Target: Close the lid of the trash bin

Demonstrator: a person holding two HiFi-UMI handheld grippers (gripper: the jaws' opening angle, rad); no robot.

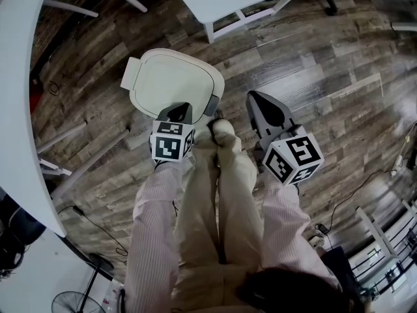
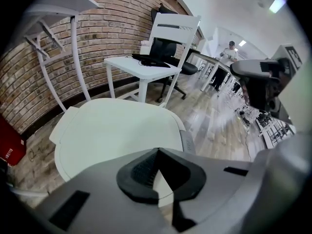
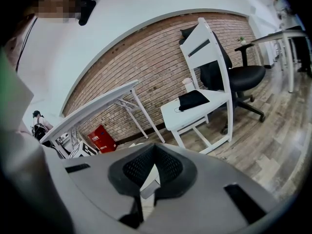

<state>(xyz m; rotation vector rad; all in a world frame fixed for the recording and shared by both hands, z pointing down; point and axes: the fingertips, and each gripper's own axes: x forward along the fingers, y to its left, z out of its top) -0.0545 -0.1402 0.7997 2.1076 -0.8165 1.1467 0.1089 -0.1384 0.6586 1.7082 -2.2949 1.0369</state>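
The trash bin (image 1: 212, 103) stood on the wooden floor (image 1: 326, 70) at about eleven o'clock from the middle of the head view. Its white lid (image 1: 171, 82) lay flat over the top and looked already down.

The main risk from here was judged to be a lid that was only resting rather than fully seated. No view showed the seam closely enough to tell. A hard push near the rim at the lid's five o'clock could also tip or slide the light bin, since nothing steadied it from the other side.

The left gripper (image 1: 184, 105) pointed steeply down over that five o'clock edge, its jaws clenched together with nothing between them. In the left gripper view its tips (image 2: 157, 150) sat at the near rim of the lid (image 2: 112, 130). Whether they touched the lid could not be told.

The right gripper (image 1: 252, 97) hung well apart from the bin at its three o'clock. It was tilted more gently, aimed toward the white chair (image 3: 195, 108), and its jaws were likewise closed and empty.
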